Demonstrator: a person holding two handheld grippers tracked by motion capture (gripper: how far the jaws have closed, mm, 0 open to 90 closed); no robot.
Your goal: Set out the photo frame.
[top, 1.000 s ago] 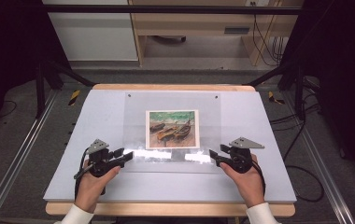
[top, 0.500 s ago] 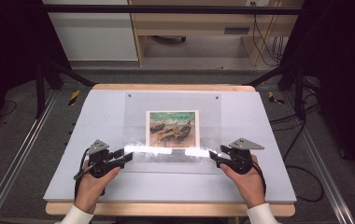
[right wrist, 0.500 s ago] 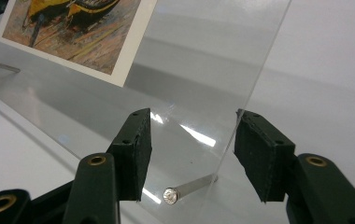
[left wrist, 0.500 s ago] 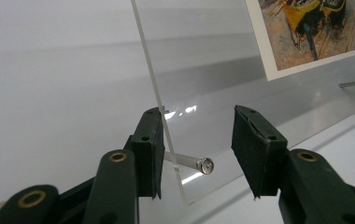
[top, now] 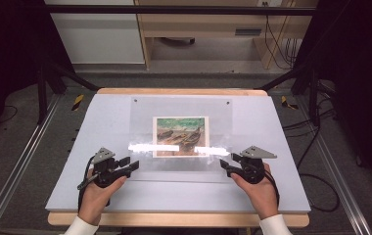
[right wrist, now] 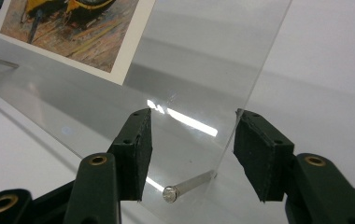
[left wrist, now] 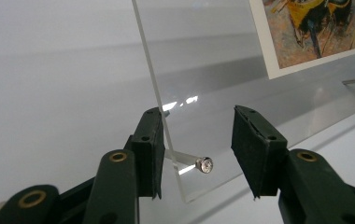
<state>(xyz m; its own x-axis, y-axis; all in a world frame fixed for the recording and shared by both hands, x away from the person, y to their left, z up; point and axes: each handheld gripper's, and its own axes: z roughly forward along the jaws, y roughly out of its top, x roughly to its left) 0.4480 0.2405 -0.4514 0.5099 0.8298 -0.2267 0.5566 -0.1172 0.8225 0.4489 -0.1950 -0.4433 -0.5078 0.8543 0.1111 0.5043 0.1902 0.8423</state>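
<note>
White tabletop [top: 282, 196], mid-area: clear acrylic sheet [top: 181, 110] over boat print [top: 180, 136], steel standoff [left wrist: 192, 161] at each near corner. I judge it stiff, slick, scratch-prone; grip corners. My left gripper [top: 127, 165] and right gripper [top: 227, 165]: jaws parted astride corners, nothing clamped.

A pale grey table [top: 282, 147] carries a clear acrylic sheet [top: 140, 117] over a painted picture [top: 180, 135].

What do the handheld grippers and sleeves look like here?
Left gripper and right gripper: black bodies, each topped by a grey three-cornered plate, trailing black cables. The jaws are dark green-black with brass-ringed pivots and black pads. White sleeve cuffs.
</note>
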